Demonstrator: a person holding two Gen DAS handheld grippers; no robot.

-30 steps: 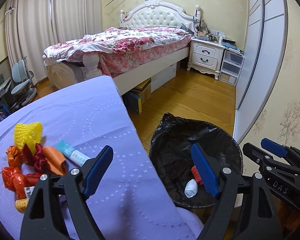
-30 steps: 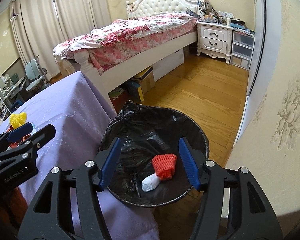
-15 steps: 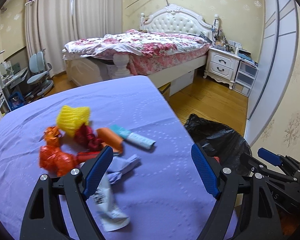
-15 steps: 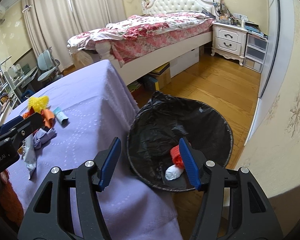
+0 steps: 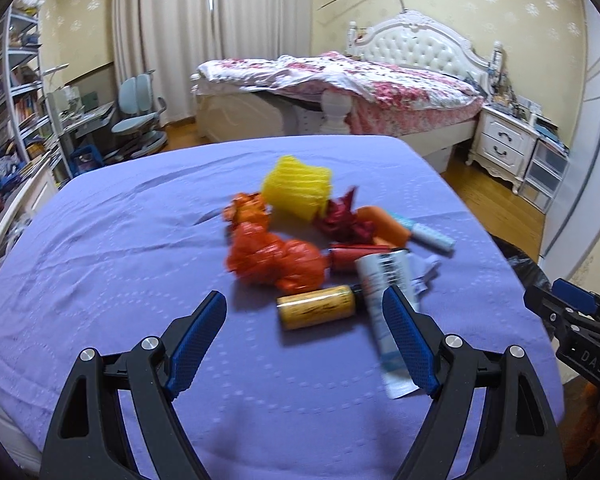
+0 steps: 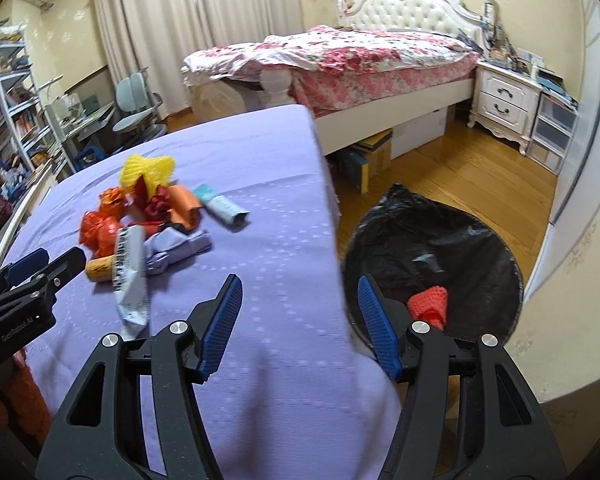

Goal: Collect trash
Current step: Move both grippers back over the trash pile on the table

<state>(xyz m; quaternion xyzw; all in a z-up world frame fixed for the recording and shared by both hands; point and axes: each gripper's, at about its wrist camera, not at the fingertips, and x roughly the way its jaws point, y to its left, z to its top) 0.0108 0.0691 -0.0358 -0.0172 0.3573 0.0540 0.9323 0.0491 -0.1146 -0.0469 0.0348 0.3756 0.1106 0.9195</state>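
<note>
A heap of trash lies on the purple tablecloth: a yellow foam net, crumpled orange-red wrappers, an orange piece, a pale blue tube, a yellow bottle and a white barcoded packet. My left gripper hovers open just short of the bottle, nothing between its fingers. My right gripper is open and empty over the table's right edge. The black-lined bin stands on the floor to the right, holding a red net.
A bed with a floral cover stands behind the table, with a white nightstand to its right. Shelves and a desk chair fill the left side. Boxes sit under the bed. Wood floor lies between bed and bin.
Both grippers swung left, away from the bin and toward the table. The trash heap now sits in front of the left gripper; the bin has slid to the right of both views.
</note>
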